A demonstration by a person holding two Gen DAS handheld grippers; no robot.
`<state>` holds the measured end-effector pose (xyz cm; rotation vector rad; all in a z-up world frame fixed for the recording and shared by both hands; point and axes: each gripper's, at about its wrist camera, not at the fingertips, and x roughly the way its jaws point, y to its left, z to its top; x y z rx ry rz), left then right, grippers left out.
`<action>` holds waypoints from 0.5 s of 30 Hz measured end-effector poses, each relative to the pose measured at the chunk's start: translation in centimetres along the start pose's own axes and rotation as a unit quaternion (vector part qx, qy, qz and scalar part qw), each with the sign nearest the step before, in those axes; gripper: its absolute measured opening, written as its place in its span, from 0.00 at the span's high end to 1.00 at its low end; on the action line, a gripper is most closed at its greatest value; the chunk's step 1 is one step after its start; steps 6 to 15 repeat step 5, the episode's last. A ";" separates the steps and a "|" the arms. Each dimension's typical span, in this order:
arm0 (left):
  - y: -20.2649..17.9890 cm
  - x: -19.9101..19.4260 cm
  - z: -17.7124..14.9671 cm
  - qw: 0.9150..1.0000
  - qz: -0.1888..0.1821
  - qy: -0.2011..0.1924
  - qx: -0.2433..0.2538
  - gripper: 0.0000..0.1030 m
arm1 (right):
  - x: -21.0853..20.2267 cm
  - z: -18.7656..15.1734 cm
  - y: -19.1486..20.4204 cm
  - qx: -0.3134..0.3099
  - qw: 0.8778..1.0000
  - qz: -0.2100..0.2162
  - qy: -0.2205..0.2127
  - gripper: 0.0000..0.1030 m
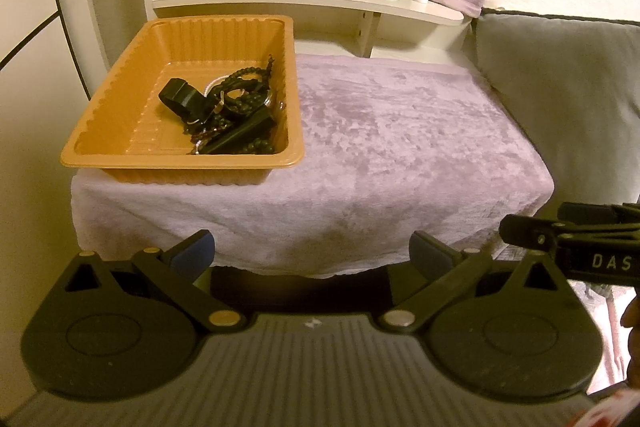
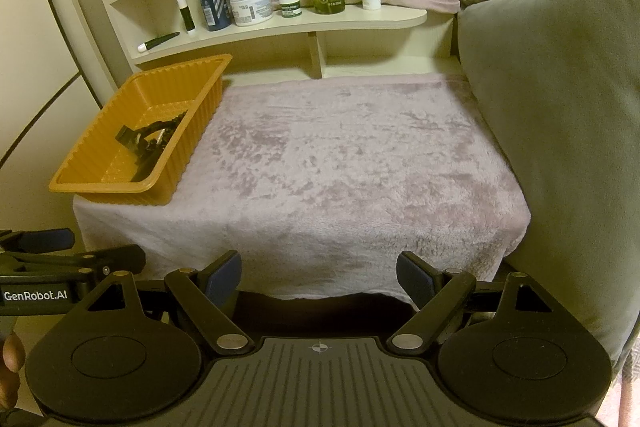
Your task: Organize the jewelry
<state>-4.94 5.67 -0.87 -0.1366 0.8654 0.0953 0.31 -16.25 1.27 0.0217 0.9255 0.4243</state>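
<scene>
An orange plastic tray (image 1: 120, 131) stands at the left of a towel-covered stand. It holds a tangled pile of dark jewelry (image 1: 224, 111): bead strings, a black clip, thin chains. The tray (image 2: 100, 163) and the jewelry (image 2: 150, 143) also show in the right wrist view. My left gripper (image 1: 312, 255) is open and empty, in front of the towel's near edge. My right gripper (image 2: 319, 279) is open and empty, also at the near edge, right of the left one. The right gripper's side shows in the left wrist view (image 1: 568, 239).
A lilac towel (image 1: 400, 147) covers the stand. Behind it a cream shelf (image 2: 280, 27) carries bottles, jars and tubes. A grey cushion (image 2: 560, 147) rises at the right. A towel hangs on the back wall.
</scene>
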 end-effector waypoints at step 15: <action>-0.3 -0.1 -0.1 1.000 -0.008 -0.007 0.008 0.00 | 0.0 -0.1 0.1 0.000 1.000 0.000 -0.001 0.18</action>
